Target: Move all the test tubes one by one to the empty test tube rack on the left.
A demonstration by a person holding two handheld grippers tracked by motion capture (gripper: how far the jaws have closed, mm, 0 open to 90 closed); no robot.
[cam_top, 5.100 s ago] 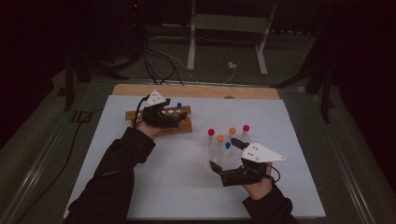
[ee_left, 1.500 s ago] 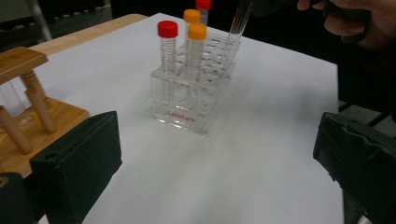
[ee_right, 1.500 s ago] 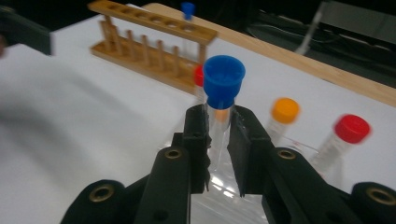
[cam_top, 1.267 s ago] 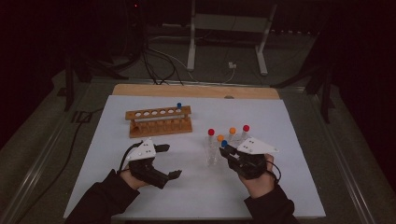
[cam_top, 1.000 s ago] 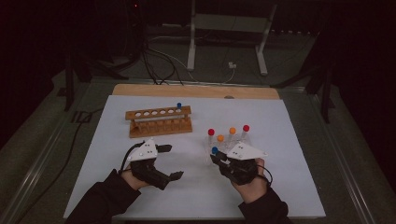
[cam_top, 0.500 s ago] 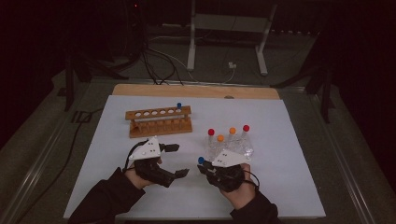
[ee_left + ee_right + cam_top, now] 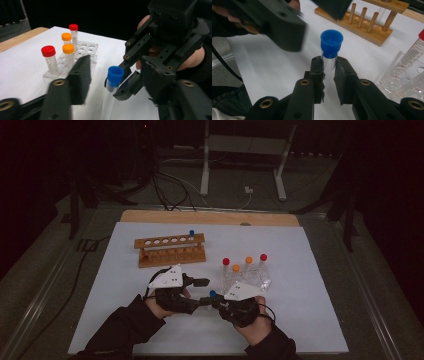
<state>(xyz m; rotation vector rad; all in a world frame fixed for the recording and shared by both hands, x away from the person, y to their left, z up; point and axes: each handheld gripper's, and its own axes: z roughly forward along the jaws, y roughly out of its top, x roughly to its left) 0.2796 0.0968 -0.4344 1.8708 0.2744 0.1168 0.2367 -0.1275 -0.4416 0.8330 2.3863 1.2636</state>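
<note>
While the right gripper point(image 7: 329, 66) is squeezing the blue-capped tube point(image 7: 331, 48) just below its cap, near 6 o'clock on the table point(image 7: 310, 270), the left gripper point(image 7: 117, 72) is waiting wide open around it. Close slowly, and keep the tube straight.

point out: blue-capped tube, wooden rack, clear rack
blue-capped tube point(image 7: 331, 43): right gripper view, on its blue cap.
wooden rack point(image 7: 170, 251): high view, on its front face.
clear rack point(image 7: 86, 47): left gripper view, on its holed top.
</note>
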